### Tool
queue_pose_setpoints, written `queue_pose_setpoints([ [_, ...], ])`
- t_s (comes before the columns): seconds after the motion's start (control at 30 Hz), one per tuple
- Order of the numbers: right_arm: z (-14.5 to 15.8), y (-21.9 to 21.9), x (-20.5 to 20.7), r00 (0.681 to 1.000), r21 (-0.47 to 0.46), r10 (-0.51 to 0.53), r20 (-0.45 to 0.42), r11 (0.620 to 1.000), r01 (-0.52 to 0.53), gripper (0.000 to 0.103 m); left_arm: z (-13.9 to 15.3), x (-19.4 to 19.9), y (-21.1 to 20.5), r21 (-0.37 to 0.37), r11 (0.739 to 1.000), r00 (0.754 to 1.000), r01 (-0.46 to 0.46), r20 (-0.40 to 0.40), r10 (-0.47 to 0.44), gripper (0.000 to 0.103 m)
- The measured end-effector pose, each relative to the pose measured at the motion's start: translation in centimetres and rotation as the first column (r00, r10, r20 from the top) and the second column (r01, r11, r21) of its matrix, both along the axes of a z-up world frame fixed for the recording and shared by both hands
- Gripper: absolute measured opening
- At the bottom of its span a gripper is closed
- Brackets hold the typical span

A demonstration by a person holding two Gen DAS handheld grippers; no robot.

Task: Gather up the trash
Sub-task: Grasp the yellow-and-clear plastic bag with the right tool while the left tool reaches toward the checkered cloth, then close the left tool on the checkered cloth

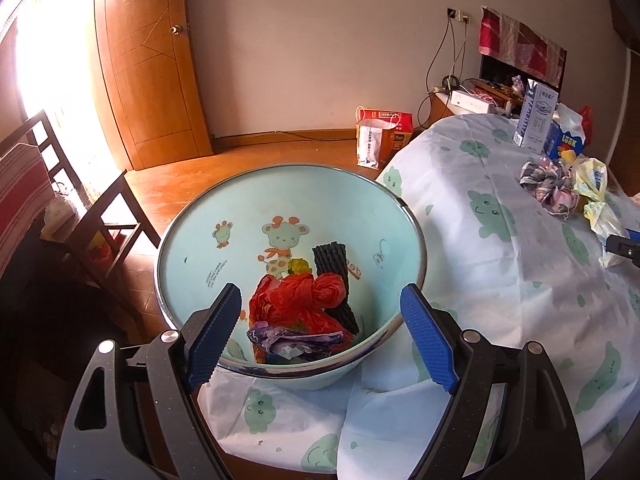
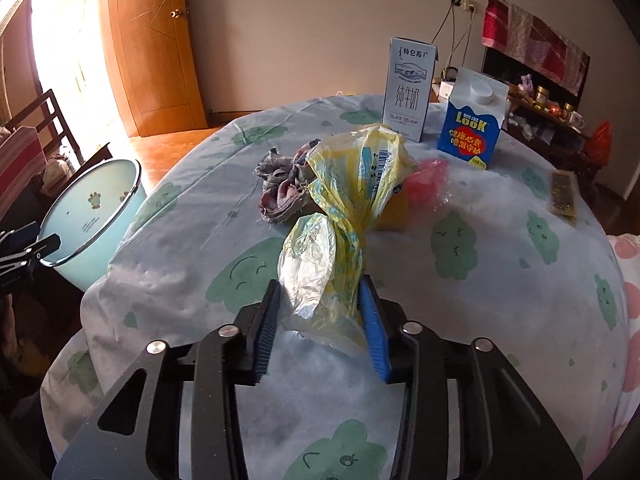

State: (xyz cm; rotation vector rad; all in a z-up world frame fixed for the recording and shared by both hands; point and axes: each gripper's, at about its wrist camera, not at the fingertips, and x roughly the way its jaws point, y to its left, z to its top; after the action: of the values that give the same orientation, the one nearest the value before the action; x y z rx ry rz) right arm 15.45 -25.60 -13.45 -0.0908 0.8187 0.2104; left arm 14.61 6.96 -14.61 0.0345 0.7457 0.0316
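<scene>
Right gripper (image 2: 318, 326) clamped on yellow bag (image 2: 344, 208), centre of right view, bag lying on table (image 2: 500, 280). Left gripper (image 1: 320, 336) wide open, empty, hanging over bin (image 1: 192, 240), lower centre of left view; bin already holds red bag (image 1: 296, 304) and other scraps.

Risks: thin film may slip from pads or tear on lift; loose bag tail could drag rag (image 2: 280, 188) along; swing toward bin at far left could miss rim.

Around: tall carton (image 2: 408, 92), blue carton (image 2: 472, 124) upper centre, pink wrapper (image 2: 428, 180) just behind bag. Nothing blocks path to bin.

Reads "LOOK" in yellow on the blue carton (image 2: 470, 136) and "纯牛奶" down the tall white milk box (image 2: 408, 92).
</scene>
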Motion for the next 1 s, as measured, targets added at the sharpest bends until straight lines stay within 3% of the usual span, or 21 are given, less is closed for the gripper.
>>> queue_pose_setpoints([
  [0.17, 1.5, -1.1, -1.5, 0.998, 0.027, -0.009, 0.058, 1.000, 0.007, 0.030, 1.1, 0.4, -2.2, 0.002, 0.999, 0.999, 0.041, 0.024, -0.041, 0.080],
  [0.33, 2.8, -4.8, -2.6, 0.990, 0.015, -0.098, 0.105, 0.995, 0.097, 0.030, 2.3, 1.9, -5.8, -0.004, 0.996, 0.994, 0.094, 0.047, -0.094, 0.080],
  [0.67, 2.0, -12.0, -1.8, 0.955, -0.010, -0.274, 0.111, 0.961, 0.277, 0.030, 2.9, 5.8, -16.5, 0.018, 0.968, 0.967, 0.252, 0.030, -0.252, 0.080],
  [1.0, 1.1, -15.2, -1.0, 0.942, -0.003, -0.320, 0.106, 0.947, 0.322, 0.031, 2.3, 9.7, -23.0, 0.043, 0.949, 0.950, 0.312, -0.013, -0.311, 0.080],
])
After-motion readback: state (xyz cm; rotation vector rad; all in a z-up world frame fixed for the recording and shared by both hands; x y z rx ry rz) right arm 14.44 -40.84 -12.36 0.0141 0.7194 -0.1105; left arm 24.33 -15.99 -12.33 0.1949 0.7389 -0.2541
